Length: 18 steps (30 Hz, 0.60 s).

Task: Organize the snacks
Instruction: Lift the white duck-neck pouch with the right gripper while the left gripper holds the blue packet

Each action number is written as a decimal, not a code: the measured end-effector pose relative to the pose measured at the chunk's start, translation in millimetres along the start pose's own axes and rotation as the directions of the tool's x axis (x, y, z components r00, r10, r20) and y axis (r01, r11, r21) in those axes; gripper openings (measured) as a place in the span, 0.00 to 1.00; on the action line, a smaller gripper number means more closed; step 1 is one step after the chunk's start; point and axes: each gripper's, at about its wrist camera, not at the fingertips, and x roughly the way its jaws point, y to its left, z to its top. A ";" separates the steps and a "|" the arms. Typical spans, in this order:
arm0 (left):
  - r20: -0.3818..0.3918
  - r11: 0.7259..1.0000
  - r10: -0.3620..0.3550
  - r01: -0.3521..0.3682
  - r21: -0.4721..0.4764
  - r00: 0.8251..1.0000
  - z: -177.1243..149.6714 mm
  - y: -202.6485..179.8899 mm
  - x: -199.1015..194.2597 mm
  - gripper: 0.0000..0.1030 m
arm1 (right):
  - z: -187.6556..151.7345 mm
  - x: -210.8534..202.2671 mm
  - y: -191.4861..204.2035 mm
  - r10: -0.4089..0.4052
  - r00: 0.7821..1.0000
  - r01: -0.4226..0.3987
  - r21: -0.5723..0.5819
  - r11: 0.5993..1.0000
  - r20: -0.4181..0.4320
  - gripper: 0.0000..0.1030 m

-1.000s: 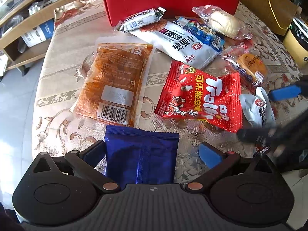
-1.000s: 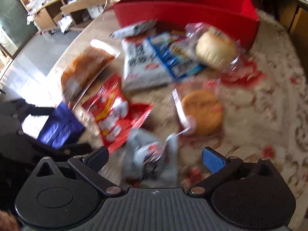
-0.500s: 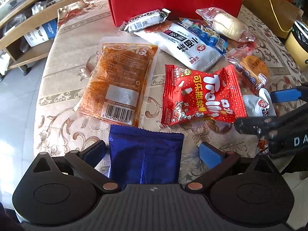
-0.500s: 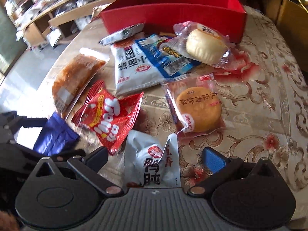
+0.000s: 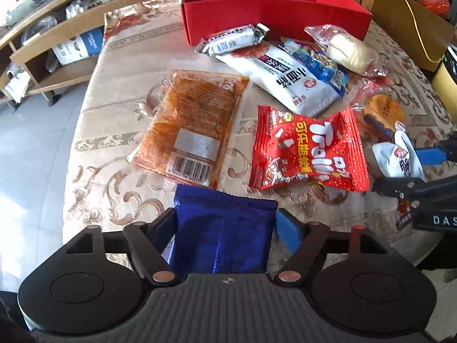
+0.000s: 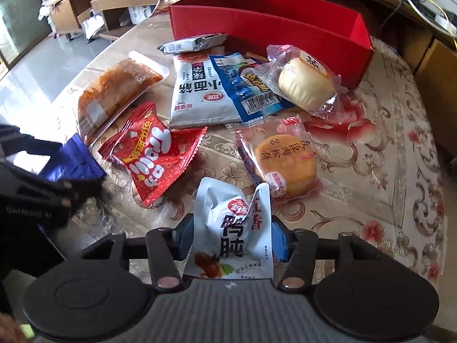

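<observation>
Snacks lie scattered on the bench, all still outside the red box (image 5: 274, 14) at the top of both frames. Nearest, low in the left view, the left hand-held gripper (image 5: 225, 225) is closing its jaws around a blue foil packet (image 5: 222, 237); the right pad looks to touch the packet's edge, the other is half hidden. Low in the right view, the right hand-held gripper (image 6: 231, 237) is closing on a white pouch (image 6: 231, 228), which already bulges and creases between the pads. Further up sit a red candy bag (image 5: 307, 150), an orange vacuum pack (image 5: 194, 125), a round cake in clear wrap (image 6: 285, 165), a white noodle bag (image 6: 197, 94) and a pale bun (image 6: 305, 85) just before the box. As a judgement, both wrappers are slick and puffy, so either could squirt out or be caught only by a seam and drop on the lift; the candy bag's corner lies close to the white pouch and could drag along. Only the right view shows the cake and bun plainly; only the left shows the blue packet's full width between its pads.
</observation>
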 end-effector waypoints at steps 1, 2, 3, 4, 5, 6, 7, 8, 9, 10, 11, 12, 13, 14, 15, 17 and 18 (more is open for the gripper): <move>-0.001 1.000 0.001 -0.001 -0.002 1.000 -0.2 -0.1 -0.8 0.74 | 0.9 -0.6 0.0 0.010 1.000 -0.010 0.004 1.000 0.000 0.60; -0.001 1.000 0.003 -0.003 -0.001 1.000 -0.4 -0.3 -1.5 0.73 | 1.9 -1.8 -0.4 0.017 1.000 -0.017 0.011 1.000 0.006 0.60; -0.003 1.000 0.006 -0.006 -0.001 1.000 -0.1 -0.8 -2.2 0.71 | 2.8 -4.0 -1.4 0.017 1.000 -0.017 0.015 1.000 0.016 0.60; -0.005 1.000 0.010 -0.010 -0.003 1.000 0.6 -1.1 -2.7 0.69 | 3.7 -6.7 -2.6 0.012 1.000 -0.013 0.018 1.000 0.028 0.60; -0.004 1.000 0.012 -0.012 -0.007 1.000 1.0 -1.3 -3.7 0.69 | 4.6 -8.9 -4.1 0.011 0.999 -0.012 0.024 1.000 0.037 0.60; -0.002 1.000 0.016 -0.016 -0.011 1.000 1.8 -1.0 -4.3 0.68 | 5.5 -10.9 -6.0 0.012 0.999 -0.013 0.031 0.999 0.043 0.60; 0.000 1.000 0.023 -0.023 -0.013 1.000 2.1 -1.2 -4.5 0.68 | 6.5 -13.4 -7.2 0.015 0.999 -0.017 0.038 0.999 0.050 0.60; 0.000 0.999 0.031 -0.031 -0.013 1.000 2.9 -1.7 -4.1 0.68 | 7.9 -15.6 -7.7 0.017 0.998 -0.020 0.042 0.999 0.058 0.60; 0.000 0.999 0.038 -0.038 -0.013 0.999 4.1 -2.9 -3.1 0.68 | 9.2 -17.8 -7.3 0.018 0.998 -0.021 0.042 0.999 0.065 0.60; 0.002 0.999 0.045 -0.045 -0.014 0.999 5.4 -4.2 -2.8 0.67 | 10.5 -20.0 -6.3 0.017 0.997 -0.020 0.039 0.999 0.073 0.60; 0.001 0.999 0.050 -0.050 -0.013 0.999 6.5 -5.7 -3.1 0.67 | 12.1 -22.0 -5.0 0.016 0.997 -0.019 0.036 0.999 0.078 0.60; 0.001 0.999 0.051 -0.051 -0.011 0.999 8.1 -7.6 -3.5 0.67 | 14.0 -24.9 -3.4 0.017 0.996 -0.020 0.032 0.999 0.084 0.60; 0.004 0.999 0.047 -0.047 -0.004 0.999 9.9 -9.8 -3.9 0.67 | 15.7 -27.6 -2.0 0.020 0.995 -0.023 0.030 0.999 0.093 0.60; 0.010 0.999 0.047 -0.047 0.002 0.999 11.7 -11.3 -4.6 0.66 | 17.6 -30.7 -0.5 0.023 0.994 -0.026 0.028 0.999 0.105 0.60; 0.016 0.999 0.045 -0.045 0.002 0.999 15.0 -12.0 -4.7 0.66 | 19.1 -32.8 0.5 0.025 0.993 -0.029 0.028 0.999 0.114 0.60; 0.026 1.000 0.027 -0.027 -0.013 0.999 22.1 -11.6 -5.0 0.66 | 22.3 -33.7 1.9 0.028 0.992 -0.031 0.030 0.999 0.122 0.60; 0.033 1.000 0.018 -0.018 -0.016 0.999 25.4 -11.4 -5.7 0.65 | 23.0 -32.9 2.3 0.027 0.992 -0.031 0.031 0.999 0.120 0.60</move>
